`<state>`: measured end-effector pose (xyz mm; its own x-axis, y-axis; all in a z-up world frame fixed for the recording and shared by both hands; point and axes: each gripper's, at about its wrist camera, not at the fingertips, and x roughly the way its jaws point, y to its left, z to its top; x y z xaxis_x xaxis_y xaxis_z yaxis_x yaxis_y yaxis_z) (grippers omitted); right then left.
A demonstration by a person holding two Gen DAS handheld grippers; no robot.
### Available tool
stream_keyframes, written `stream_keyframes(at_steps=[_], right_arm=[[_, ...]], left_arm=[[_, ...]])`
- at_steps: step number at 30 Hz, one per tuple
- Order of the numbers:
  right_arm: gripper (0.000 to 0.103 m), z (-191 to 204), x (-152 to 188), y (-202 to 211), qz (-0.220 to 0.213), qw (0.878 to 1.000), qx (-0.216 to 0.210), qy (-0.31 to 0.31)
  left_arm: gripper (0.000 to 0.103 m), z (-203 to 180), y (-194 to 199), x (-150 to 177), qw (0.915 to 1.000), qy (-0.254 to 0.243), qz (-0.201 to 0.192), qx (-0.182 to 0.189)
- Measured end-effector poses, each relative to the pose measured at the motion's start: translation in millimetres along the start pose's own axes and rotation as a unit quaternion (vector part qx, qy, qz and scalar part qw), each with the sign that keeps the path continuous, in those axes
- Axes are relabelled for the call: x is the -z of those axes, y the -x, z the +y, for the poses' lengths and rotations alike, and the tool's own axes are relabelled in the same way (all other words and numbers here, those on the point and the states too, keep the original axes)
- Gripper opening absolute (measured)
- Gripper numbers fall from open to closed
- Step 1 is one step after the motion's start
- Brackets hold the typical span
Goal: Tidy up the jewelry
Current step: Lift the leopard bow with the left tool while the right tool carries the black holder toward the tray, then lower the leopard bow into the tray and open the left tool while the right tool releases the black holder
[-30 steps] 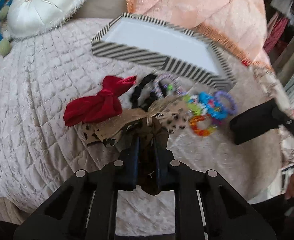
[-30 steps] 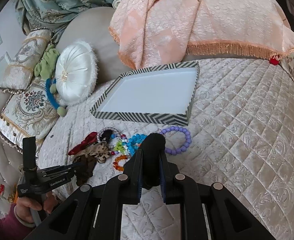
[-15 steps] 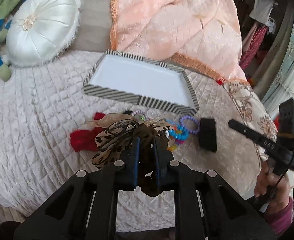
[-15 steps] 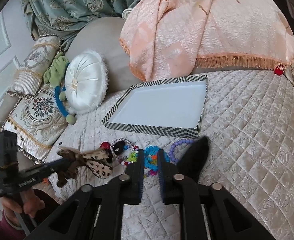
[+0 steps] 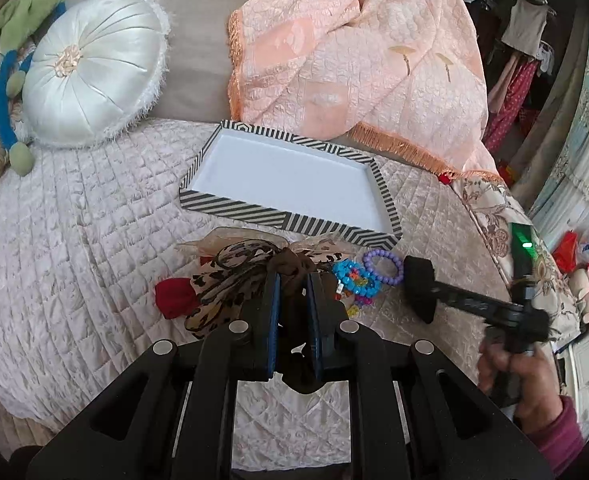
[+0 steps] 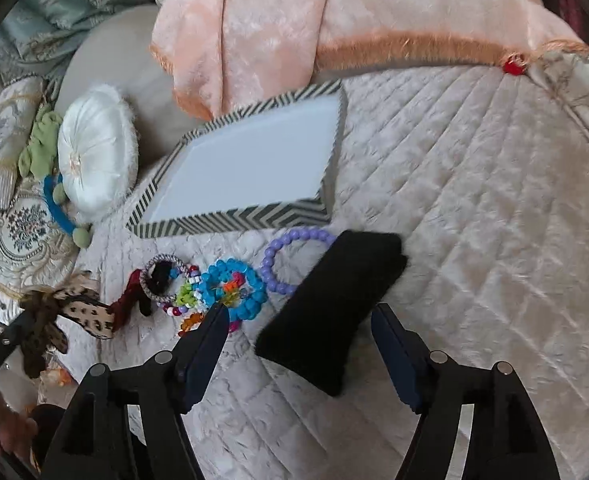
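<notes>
The left gripper (image 5: 293, 296) is clamped on the brown knot of a leopard-print bow (image 5: 230, 276). The bow is of thin soft fabric with loose loops, and it hangs from the blue pads above the bed. The right gripper (image 6: 300, 330) has just been opening its jaws; they stand wide apart now. Between them lies a black pouch (image 6: 330, 308), a flat soft oblong with a velvety surface, and the pads do not touch it. In the left wrist view a hand (image 5: 522, 376) in a dark pink sleeve holds the right gripper's handle, with the tool tilted down toward the bed.

Just beside the pouch is the heap of jewelry on the quilted bedcover (image 6: 474, 240), which is pale and shiny with diamond stitching. There is a purple bead bracelet (image 6: 290, 256) partly under the pouch, a blue bead bracelet (image 6: 232, 290), small colourful beads, a sparkly hair tie (image 6: 162, 276) and a red velvet bow (image 5: 174, 298).

Further away stands the striped tray (image 5: 254, 208), rectangular with a smooth white bottom. Behind it lie a round white satin cushion (image 5: 90, 68) and a peach blanket (image 5: 358, 60) with a fringe.
</notes>
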<state>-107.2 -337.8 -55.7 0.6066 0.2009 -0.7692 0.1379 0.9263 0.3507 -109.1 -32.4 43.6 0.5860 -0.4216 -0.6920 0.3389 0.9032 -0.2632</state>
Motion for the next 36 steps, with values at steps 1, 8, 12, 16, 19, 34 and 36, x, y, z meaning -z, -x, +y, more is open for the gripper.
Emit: stream_keyframes(at_steps=[1, 8, 12, 16, 19, 34, 36], right_arm=[[0.05, 2.1, 0.5, -6.4, 0.009, 1.0, 0.015, 0.002], [0.009, 3.8, 8.3, 18.9, -0.02, 1.0, 0.005, 0.024], [0.008, 4.0, 10.1, 36.2, -0.043, 0.999, -0.02, 0.027], [0.008, 16.0, 7.7, 49.7, -0.064, 0.996, -0.053, 0.038], [0.008, 34.5, 0.5, 54.8, -0.077, 0.993, -0.062, 0.061], [0.008, 83.3, -94.1, 3.5, -0.084, 0.989, -0.043, 0.112], [0.008, 80.6, -105.1, -9.2, -0.077, 0.99, -0.039, 0.114]], left_arm=[[0.012, 0.1, 1.1, -0.2, 1.0, 0.0, -0.001, -0.001], [0.012, 12.9, 9.7, -7.6, 0.9998, 0.01, -0.011, -0.014], [0.012, 12.6, 12.2, -14.6, 0.9997, 0.007, -0.018, -0.016], [0.012, 9.0, 13.8, -26.4, 0.9994, -0.001, -0.028, -0.019], [0.012, 7.2, 9.0, -42.1, 0.9992, -0.007, -0.032, -0.025], [0.012, 18.0, -93.8, -126.4, 0.9981, -0.01, -0.029, -0.053], [0.012, 21.7, -110.9, -132.6, 0.9981, -0.01, -0.023, -0.057]])
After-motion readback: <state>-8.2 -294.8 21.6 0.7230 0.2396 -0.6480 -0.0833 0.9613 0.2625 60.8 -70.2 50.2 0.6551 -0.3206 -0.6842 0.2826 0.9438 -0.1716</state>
